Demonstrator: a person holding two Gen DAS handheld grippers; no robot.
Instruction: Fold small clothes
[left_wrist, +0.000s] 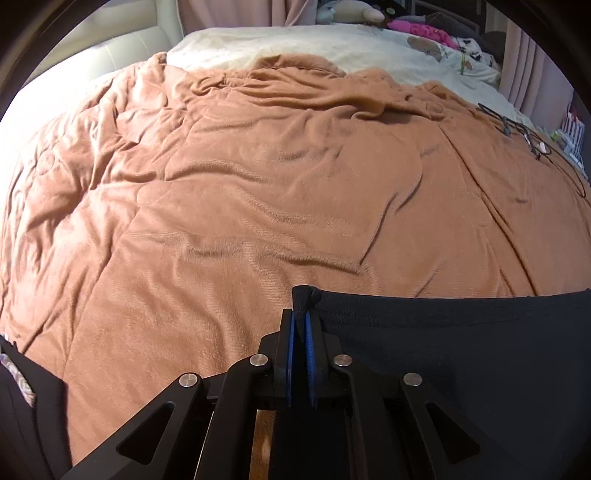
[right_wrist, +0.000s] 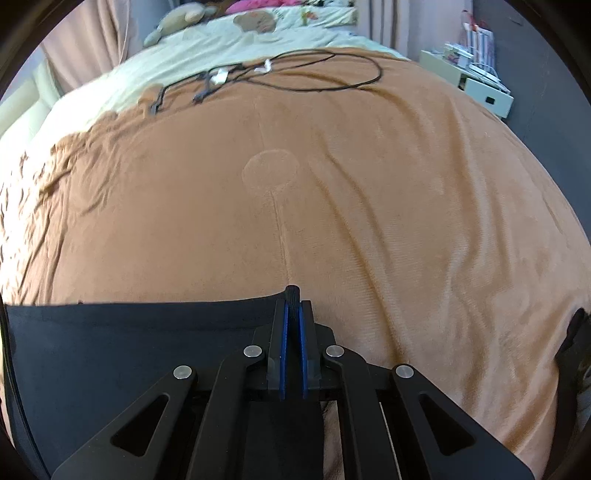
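Claws left (left_wrist: 300, 314) and right (right_wrist: 292, 303) each clench a black stretchy garment (left_wrist: 443, 350) corner, spread taut; folding over comes next.

Your left gripper (left_wrist: 301, 317) pinches the garment's (left_wrist: 443, 339) left corner, and your right gripper (right_wrist: 291, 310) pinches its right corner (right_wrist: 292, 293), so the garment spans between them. Beyond its edge lies the blanket (left_wrist: 258, 192) on the bed. Cables (right_wrist: 280, 74) lie on the blanket's far part, a stuffed toy (right_wrist: 177, 20) farther back.
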